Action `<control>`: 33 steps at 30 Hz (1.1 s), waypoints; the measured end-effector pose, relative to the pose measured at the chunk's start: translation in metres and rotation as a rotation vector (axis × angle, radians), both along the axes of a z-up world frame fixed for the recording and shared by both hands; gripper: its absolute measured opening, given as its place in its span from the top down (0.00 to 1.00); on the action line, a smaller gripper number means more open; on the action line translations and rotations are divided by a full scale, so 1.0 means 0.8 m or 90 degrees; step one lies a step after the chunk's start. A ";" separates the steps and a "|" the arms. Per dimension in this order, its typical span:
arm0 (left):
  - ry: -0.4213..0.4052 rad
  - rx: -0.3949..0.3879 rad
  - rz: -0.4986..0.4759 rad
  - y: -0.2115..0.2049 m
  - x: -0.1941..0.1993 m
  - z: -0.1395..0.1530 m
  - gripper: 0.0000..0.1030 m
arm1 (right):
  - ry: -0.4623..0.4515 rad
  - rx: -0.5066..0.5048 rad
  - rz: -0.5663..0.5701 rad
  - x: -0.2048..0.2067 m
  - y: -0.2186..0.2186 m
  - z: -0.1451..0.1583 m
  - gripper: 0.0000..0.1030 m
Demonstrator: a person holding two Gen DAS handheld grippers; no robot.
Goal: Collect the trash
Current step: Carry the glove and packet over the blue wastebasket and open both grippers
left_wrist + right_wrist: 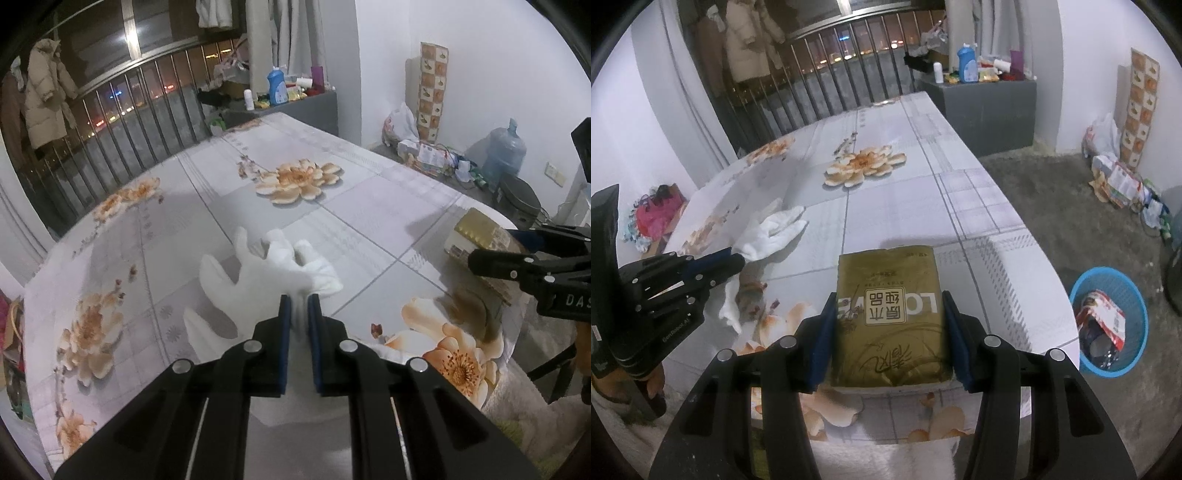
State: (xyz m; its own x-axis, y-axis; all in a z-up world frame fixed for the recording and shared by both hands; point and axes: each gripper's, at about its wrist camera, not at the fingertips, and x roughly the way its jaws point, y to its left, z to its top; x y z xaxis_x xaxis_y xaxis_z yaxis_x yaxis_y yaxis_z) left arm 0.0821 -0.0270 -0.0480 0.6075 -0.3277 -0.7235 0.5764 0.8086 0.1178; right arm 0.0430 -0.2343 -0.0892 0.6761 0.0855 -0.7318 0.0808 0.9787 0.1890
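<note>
White cloth glove lying on the flowered table, its cuff being pinched between the nearly closed left gripper, gold tissue pack sitting near the table edge, being clamped by the right gripper, blue basket standing on the floor.

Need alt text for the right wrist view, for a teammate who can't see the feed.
The right gripper clamps a gold tissue pack on the floral table. At left, the left gripper pinches a white glove. A blue basket holding trash stands on the floor at right.
</note>
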 end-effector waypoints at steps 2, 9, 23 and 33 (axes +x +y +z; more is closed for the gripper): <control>-0.010 -0.005 0.003 0.001 -0.001 0.008 0.92 | -0.011 0.003 -0.001 -0.001 -0.001 0.007 0.52; -0.064 -0.049 -0.045 -0.019 -0.005 0.063 0.92 | -0.088 0.038 -0.060 -0.025 -0.044 0.051 0.52; 0.046 -0.156 -0.351 -0.279 -0.002 0.130 0.92 | -0.139 0.111 -0.437 -0.168 -0.291 0.058 0.52; 0.221 -0.085 -0.428 -0.495 0.000 0.018 0.92 | -0.061 0.251 -0.523 -0.145 -0.410 -0.037 0.51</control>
